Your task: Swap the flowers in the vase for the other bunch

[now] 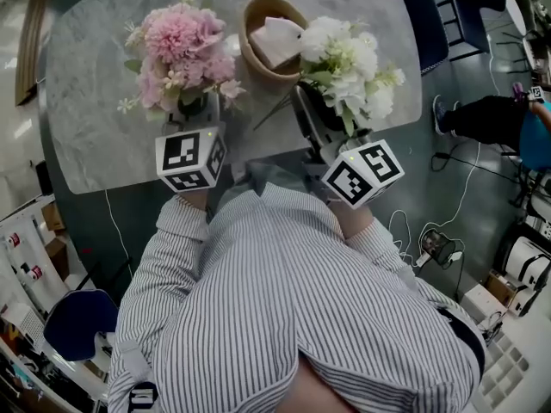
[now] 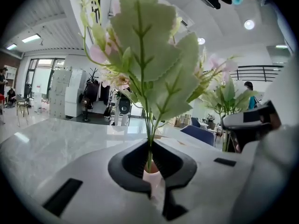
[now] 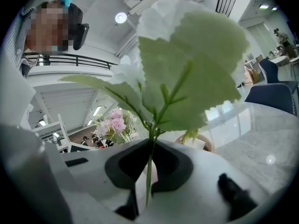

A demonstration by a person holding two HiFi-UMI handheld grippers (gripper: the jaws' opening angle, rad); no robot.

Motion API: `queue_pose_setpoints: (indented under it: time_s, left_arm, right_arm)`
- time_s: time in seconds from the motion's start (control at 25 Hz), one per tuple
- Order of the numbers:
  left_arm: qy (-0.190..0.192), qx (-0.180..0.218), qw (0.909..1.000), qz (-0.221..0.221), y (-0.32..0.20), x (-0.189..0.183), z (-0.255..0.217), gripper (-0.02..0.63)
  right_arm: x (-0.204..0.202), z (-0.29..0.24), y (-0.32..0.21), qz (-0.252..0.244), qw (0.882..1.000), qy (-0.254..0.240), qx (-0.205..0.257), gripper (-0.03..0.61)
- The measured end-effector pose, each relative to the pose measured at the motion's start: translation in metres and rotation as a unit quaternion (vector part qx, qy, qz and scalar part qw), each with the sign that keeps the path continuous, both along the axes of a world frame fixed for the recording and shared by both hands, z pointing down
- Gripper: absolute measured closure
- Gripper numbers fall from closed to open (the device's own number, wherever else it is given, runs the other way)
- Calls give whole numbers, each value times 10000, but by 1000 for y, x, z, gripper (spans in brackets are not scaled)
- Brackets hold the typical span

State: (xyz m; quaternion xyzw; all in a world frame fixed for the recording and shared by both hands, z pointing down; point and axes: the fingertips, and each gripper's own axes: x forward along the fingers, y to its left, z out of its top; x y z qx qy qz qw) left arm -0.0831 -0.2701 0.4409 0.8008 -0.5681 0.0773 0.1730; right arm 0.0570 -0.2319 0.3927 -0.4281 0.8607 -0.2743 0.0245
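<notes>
Below a striped shirt (image 1: pixel 284 317), the left gripper (image 2: pixel 150 164) pinches the pink bunch (image 1: pixel 179 46) and the right gripper (image 3: pixel 150 171) the white bunch (image 1: pixel 349 67) over the table (image 1: pixel 95 136), neither in the brown pot (image 1: pixel 250 58), so the swap looks midway.

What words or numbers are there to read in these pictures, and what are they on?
No words or numbers can be read anywhere.
Left marker cube and right marker cube: only black-and-white square patterns, no letters.
White boxes at the left edge of the head view: red marks, too small to read.
</notes>
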Motion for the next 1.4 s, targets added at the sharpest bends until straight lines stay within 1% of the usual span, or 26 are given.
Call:
queue_pose_setpoints:
  time_s: [0.2, 0.32, 0.6, 0.76, 1.0, 1.32, 1.4]
  left_arm:
    - [121, 133, 9998, 16, 1, 1, -18, 580]
    - [239, 291, 9993, 21, 3, 5, -30, 580]
    - [450, 523, 9976, 37, -2, -10, -72, 580]
    - [579, 595, 9965, 28, 1, -14, -83, 580]
    - [760, 702, 9946, 19, 8, -20, -98, 580]
    - [797, 937, 9923, -112, 14, -36, -113, 580]
    - [790, 990, 9918, -144, 16, -39, -117, 580]
  right_arm:
    - [4, -10, -5, -43, 9998, 108, 172, 555]
    - [4, -15, -6, -65, 9995, 77, 312, 555]
    - [-13, -43, -14, -152, 9984, 90, 539, 555]
    - [-16, -53, -17, -203, 9975, 163, 655, 554]
    - [-22, -67, -21, -260, 9960, 134, 840, 555]
    - [-43, -81, -31, -489, 9931, 46, 1060, 554]
    - [-46, -83, -32, -564, 9924, 99, 1089, 555]
